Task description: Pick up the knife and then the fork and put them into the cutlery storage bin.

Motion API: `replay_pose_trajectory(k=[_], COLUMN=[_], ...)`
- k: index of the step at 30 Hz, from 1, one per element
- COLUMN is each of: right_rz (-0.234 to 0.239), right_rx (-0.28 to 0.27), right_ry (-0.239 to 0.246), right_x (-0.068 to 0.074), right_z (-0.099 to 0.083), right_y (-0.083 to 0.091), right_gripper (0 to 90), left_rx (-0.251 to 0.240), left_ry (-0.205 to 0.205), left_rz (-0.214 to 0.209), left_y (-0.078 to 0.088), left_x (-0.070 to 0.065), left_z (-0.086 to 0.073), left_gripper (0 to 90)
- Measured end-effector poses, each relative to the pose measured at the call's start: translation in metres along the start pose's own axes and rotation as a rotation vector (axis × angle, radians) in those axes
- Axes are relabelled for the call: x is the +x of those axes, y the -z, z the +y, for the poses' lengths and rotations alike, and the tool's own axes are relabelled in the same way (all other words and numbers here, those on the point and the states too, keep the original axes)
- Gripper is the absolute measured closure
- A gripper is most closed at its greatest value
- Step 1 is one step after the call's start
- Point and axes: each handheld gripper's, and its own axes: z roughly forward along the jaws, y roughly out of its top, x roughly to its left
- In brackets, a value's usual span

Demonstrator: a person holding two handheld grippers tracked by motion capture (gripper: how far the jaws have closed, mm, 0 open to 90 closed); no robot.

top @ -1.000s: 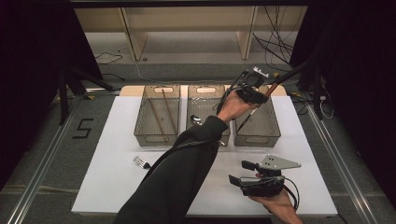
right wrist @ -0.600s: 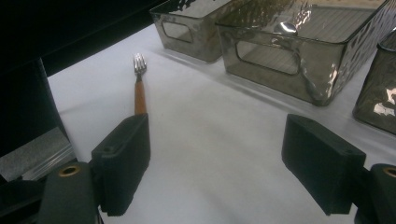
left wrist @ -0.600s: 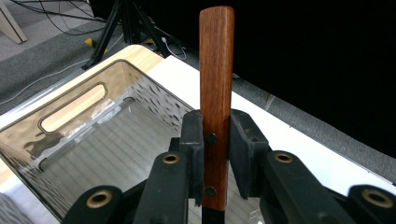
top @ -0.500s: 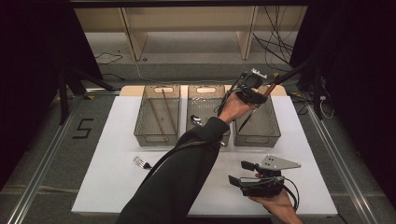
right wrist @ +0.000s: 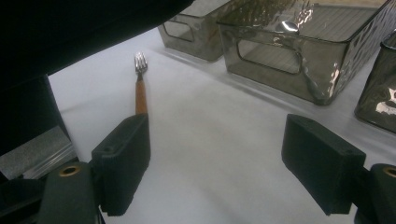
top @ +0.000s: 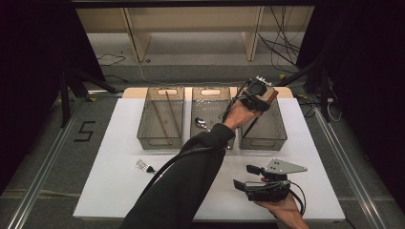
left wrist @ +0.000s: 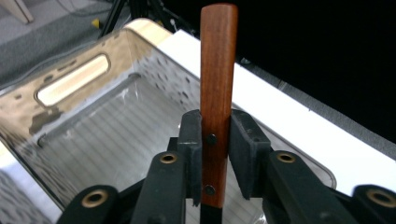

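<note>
My left gripper (top: 261, 95) hangs over the right-hand clear bin (top: 279, 134), reached across on a dark-sleeved arm. A wooden-handled utensil (left wrist: 217, 93) stands upright between its pads (left wrist: 191, 140). The brown handle (top: 273, 96) sticks out past the jaws, and a dark shaft hangs down into the bin. The jaws have just been opening, and the handle is still between them with both pads against it. My right gripper (top: 242, 175) rests low at the near right of the white table, open, with nothing between its fingers (right wrist: 123, 158). A wooden-handled fork (right wrist: 139, 84) lies ahead of it.
Three clear bins stand in a row at the far side. The left one (top: 161, 139) holds two brown sticks, the middle one (top: 210, 90) a spoon (top: 201, 124). The fork (top: 144, 166) lies at the near left on the white table (top: 110, 157), beside the sleeve.
The left gripper has dipped slightly over the right bin with the utensil still in it. The right gripper has stayed where it was.
</note>
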Motion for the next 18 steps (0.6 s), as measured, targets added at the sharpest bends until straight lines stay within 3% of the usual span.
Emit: replay_pose_trajectory(k=[9,18], right_rz=[0.000,-0.011], right_rx=[0.007,0.011], right_ry=[0.003,0.003], right_x=[0.000,-0.001], right_z=[-0.001,-0.001], right_y=[-0.001,-0.002], right_gripper=[24.6,24.6], left_rx=[-0.008,-0.003], left_ry=[0.005,-0.007], left_rz=[-0.003,-0.010], left_y=[0.025,0.068], left_x=[0.007,0.019], left_z=[0.000,-0.015], left_gripper=[51.5,37.9])
